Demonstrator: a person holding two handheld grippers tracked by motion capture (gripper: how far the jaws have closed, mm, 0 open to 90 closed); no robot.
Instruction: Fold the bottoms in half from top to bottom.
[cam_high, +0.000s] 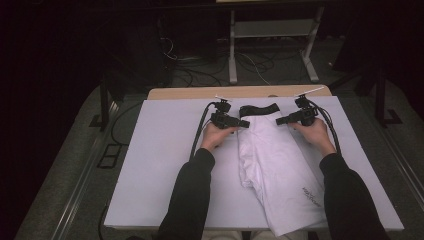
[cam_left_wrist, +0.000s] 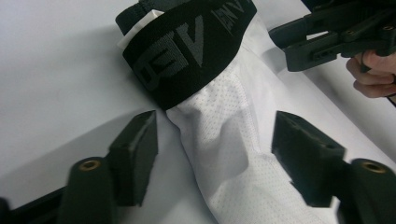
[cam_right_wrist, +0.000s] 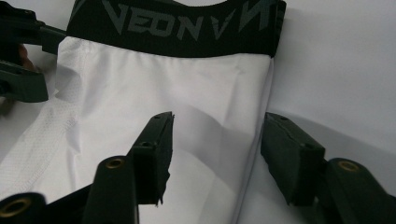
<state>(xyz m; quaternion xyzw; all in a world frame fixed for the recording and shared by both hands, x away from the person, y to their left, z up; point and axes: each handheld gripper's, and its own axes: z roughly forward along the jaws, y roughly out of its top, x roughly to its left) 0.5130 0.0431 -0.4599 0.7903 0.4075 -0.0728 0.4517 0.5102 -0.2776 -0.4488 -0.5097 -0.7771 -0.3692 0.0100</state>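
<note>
Black jaws of the left gripper (cam_left_wrist: 215, 161) stood parted astride the white shorts' (cam_high: 280, 170) edge just below the black waistband (cam_left_wrist: 187, 51), pads not yet pressing, while the right gripper (cam_right_wrist: 217, 156) straddled the opposite edge the same way. With the folded garment lying lengthwise on the white table (cam_high: 150, 165), the step looked like taking hold at both upper corners. Next, both grips would probably need to close on fabric evenly.
</note>
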